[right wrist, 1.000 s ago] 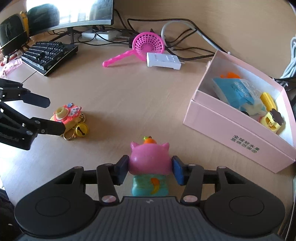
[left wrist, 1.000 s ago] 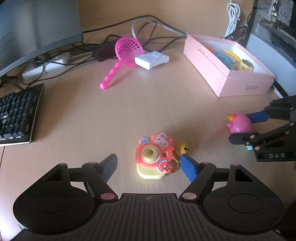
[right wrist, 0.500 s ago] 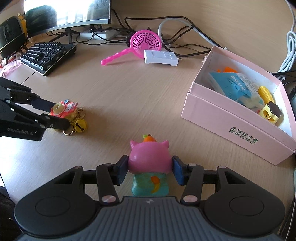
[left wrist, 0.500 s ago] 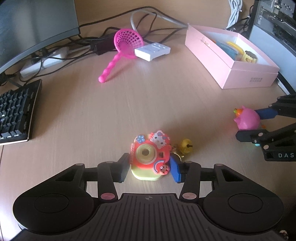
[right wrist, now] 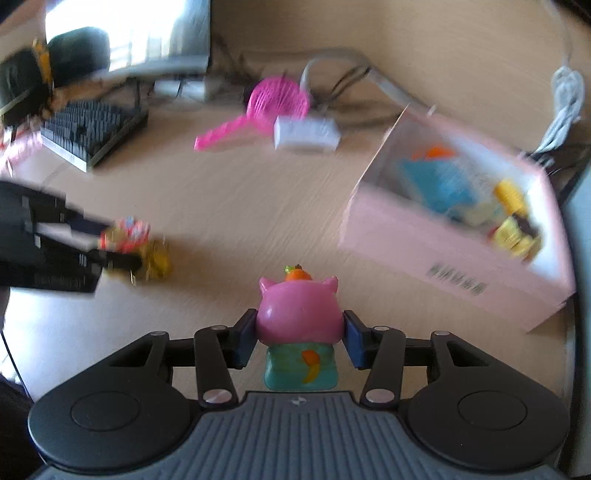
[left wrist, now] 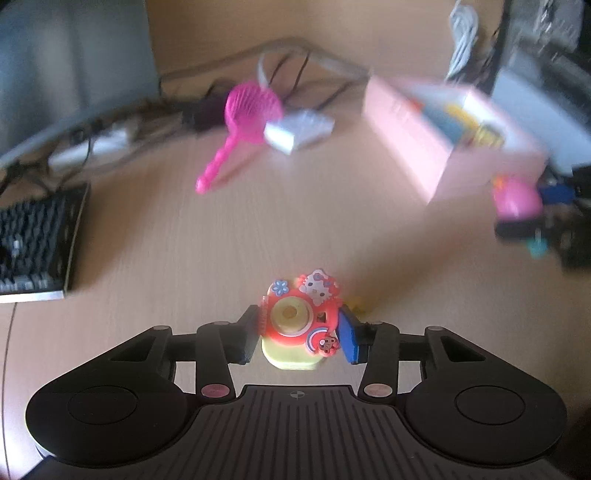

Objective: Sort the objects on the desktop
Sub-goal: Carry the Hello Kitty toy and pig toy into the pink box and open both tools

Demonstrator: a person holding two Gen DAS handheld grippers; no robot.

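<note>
Pink pig toy sits clamped in the right tongs. Left tongs grip the toy camera. Both views are blurred.

Motion blur is smearing your backgrounds; bright daylight is glaring off the monitor upper left, edges bowing fisheye-style.

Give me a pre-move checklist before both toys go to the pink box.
1. Left gripper shut on toy camera: ok.
2. Right gripper shut on pink pig figure: ok.
3. Pink box open, room at its near end: ok.
4. Gold bell dangling from the camera, clear of the fingers: cannot tell, blurred.
5. Path to the box free of the pink strainer and white adapter: ok, both sit farther back.
6. Toys lifted clear of the desk: cannot tell.
</note>
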